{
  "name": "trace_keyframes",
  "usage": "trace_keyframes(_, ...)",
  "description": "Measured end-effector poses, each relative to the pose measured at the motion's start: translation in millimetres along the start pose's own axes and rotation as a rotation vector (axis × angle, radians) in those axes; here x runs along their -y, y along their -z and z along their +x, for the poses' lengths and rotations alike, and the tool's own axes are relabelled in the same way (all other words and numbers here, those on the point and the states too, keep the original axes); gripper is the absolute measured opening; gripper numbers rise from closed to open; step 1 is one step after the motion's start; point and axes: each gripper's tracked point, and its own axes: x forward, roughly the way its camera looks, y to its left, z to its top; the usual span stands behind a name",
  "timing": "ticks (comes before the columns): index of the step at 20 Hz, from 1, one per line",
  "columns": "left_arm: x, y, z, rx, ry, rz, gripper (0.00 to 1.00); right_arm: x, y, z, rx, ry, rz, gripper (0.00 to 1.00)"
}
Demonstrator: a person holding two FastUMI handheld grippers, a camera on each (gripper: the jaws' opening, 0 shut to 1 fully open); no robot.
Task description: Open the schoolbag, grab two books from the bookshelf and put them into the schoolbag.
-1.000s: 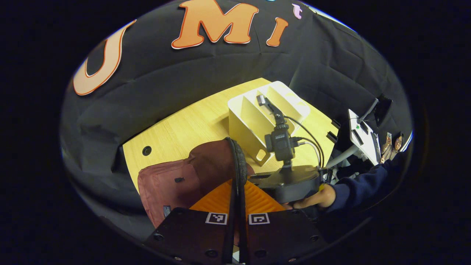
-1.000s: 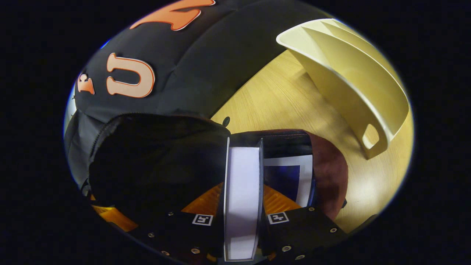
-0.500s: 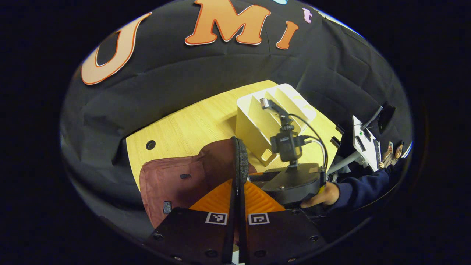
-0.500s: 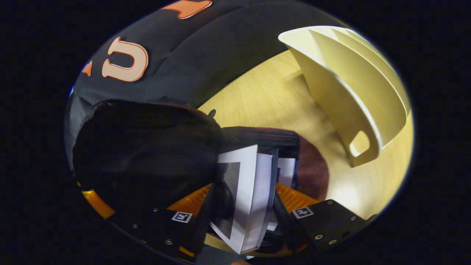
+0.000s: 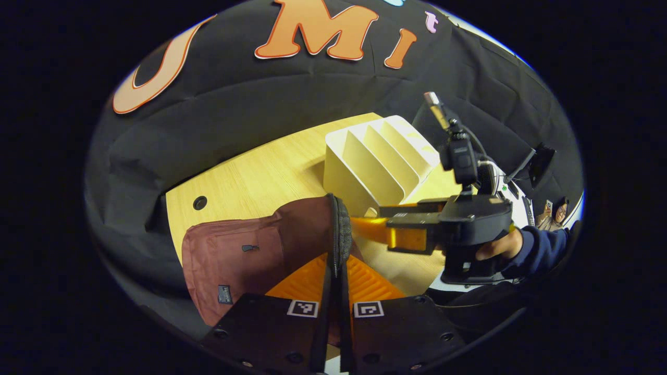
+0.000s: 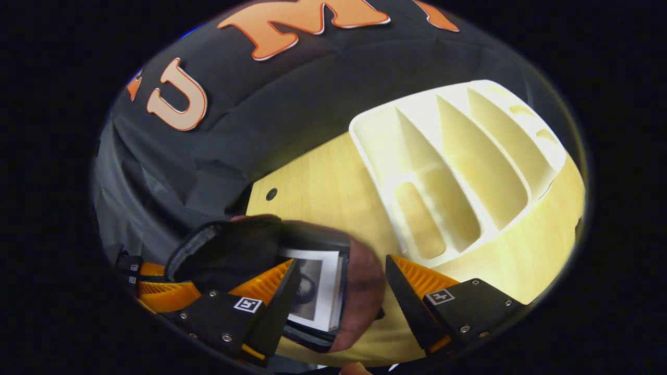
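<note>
Our left tool [image 5: 333,291] is pinched shut on the padded flap edge [image 5: 340,229] of the schoolbag [image 5: 234,260], holding the mouth open; our right tool [image 6: 338,291] stands with jaws spread, carrying nothing. Just ahead of the right tool, a book [image 6: 318,291] sits inside the bag, and beyond it the bookshelf [image 6: 458,172] stands on the table [image 6: 323,187]. We judge the bag soft and floppy, best held by that firm rim; the books stiff, best gripped across the spine.

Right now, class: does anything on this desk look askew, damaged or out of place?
Nothing stands out. The schoolbag lies open on the table, its edge pinched by the left gripper. A book sits inside it, the bookshelf stands empty, and the right gripper hangs open above.
</note>
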Motion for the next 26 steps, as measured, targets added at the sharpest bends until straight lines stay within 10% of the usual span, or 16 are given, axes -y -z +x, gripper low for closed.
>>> trace_keyframes(15,132,-45,54,0.131,-0.157,-0.210,0.42,141,-135,-109,0.243,-0.020,-0.298,0.97)
trace_keyframes(20,182,-83,59,0.257,-0.254,-0.241,0.88,168,-166,-156,0.328,-0.055,-0.374,0.97)
trace_keyframes(26,216,-139,26,0.485,-0.404,-0.216,0.92,177,-200,-208,0.477,-0.074,-0.435,0.97)
